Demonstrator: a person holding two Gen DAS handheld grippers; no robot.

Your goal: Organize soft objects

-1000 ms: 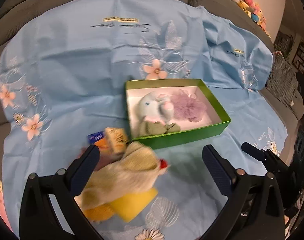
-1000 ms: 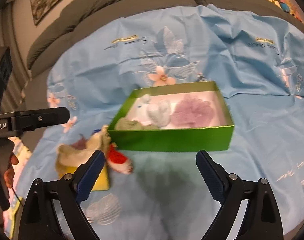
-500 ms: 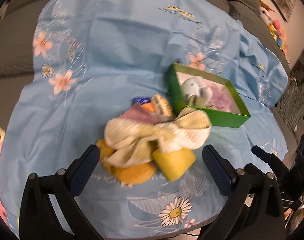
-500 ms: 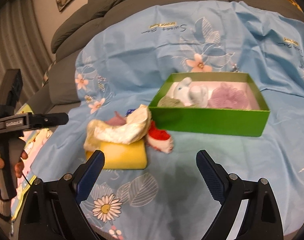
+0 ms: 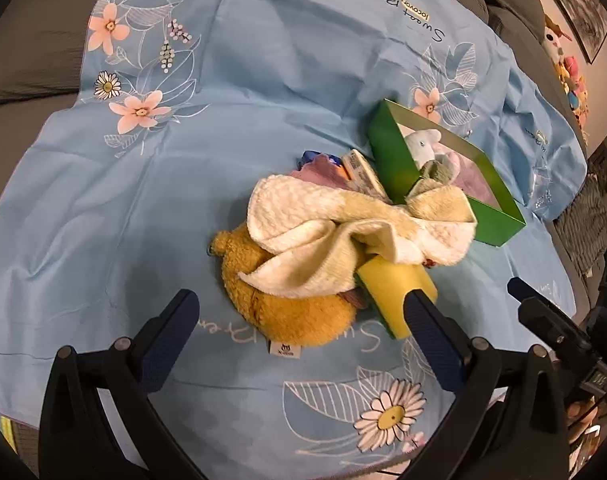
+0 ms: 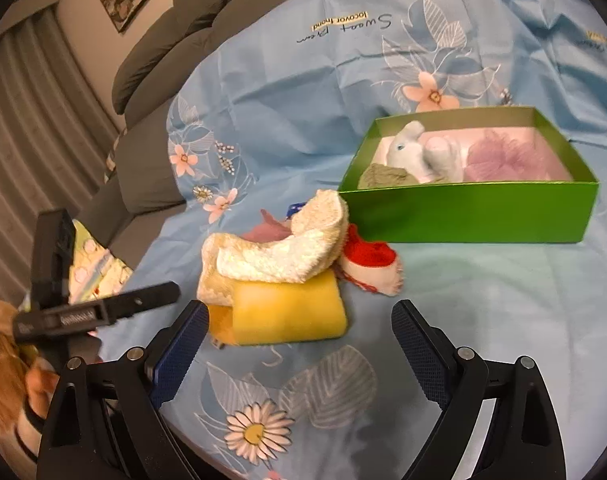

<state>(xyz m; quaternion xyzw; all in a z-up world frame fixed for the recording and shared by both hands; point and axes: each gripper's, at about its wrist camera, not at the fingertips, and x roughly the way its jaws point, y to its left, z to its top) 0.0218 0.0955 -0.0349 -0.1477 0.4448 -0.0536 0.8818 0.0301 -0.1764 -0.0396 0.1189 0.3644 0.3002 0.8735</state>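
Note:
A cream towel (image 5: 355,224) (image 6: 287,252) drapes over a pile: a tan plush toy (image 5: 291,312), a yellow sponge (image 5: 391,292) (image 6: 287,312), a pink cloth (image 6: 265,232) and a red-and-white knit piece (image 6: 373,266). Behind the pile stands a green box (image 5: 391,160) (image 6: 471,212) holding a light blue plush (image 6: 419,154), a purple pouf (image 6: 503,158) and a grey-green cloth (image 6: 383,176). My left gripper (image 5: 299,326) is open just before the tan plush. My right gripper (image 6: 299,338) is open, near the sponge. Neither holds anything.
A light blue flowered sheet (image 5: 223,140) (image 6: 483,320) covers a grey sofa (image 6: 155,64). Small packets (image 5: 355,164) lie between pile and box. Plush toys (image 5: 567,68) sit far right on the sofa back. A hand (image 6: 7,372) holds the left gripper's body (image 6: 75,312).
Both grippers have drawn back and swung left toward the pile, which now fills the centre of both views; the box has shifted right. Both stay open.

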